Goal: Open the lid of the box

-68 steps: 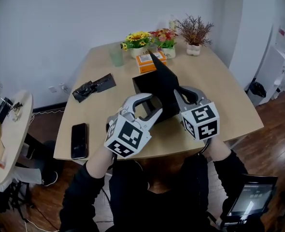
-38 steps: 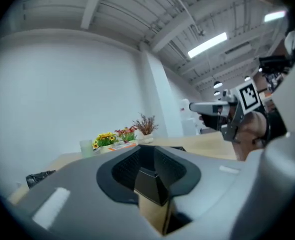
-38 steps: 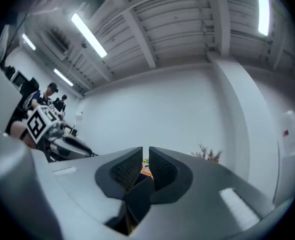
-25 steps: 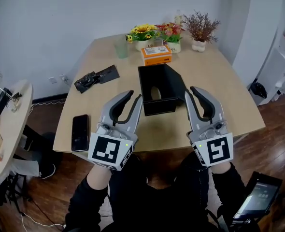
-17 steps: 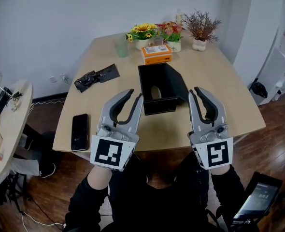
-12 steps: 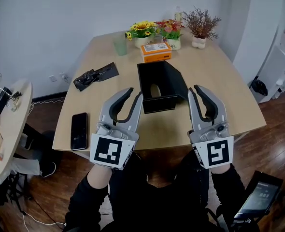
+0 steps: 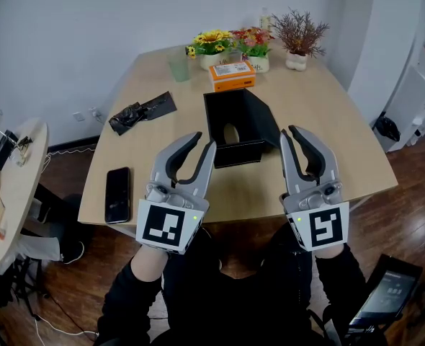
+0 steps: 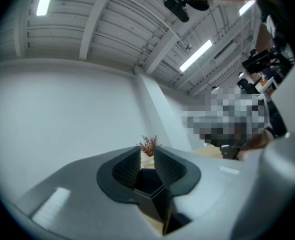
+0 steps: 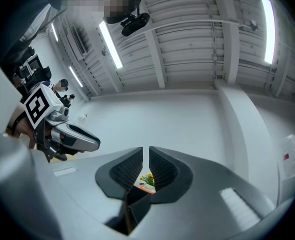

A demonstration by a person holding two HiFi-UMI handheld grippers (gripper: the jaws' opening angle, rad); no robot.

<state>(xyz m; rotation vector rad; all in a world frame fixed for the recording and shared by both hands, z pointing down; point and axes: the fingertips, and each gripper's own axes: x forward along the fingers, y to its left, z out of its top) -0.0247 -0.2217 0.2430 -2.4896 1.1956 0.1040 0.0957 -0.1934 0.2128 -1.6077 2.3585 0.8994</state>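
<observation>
Withdrawal from the box is what has changed. A few seconds earlier both grippers were pushed in at its near side, with the lid raised on edge between them. Now they are held clear of it, above the near edge of the table. Over the last second nothing further is seen to have shifted: box and grippers are found in the same places.

The box is set at the middle of the table, with its dark inside exposed from above. The lid is folded out to the right and leans away from the opening. The opening is therefore judged to be done, with nothing left but to rest or retreat.

The left gripper is held near and left of the box, apart from it. Its jaws are drawn almost together, only a thin slit is left, and nothing is gripped. In the left gripper view the box is merely seen beyond the tips.

The right gripper is held near and right of the box, close to the lid's near corner, though no contact can be made out. Its jaws are likewise nearly closed and empty. Through the slit only the yellow flowers at the far side are glimpsed.

The orange carton at the far side and the phone at the left are left well apart from both grippers.
</observation>
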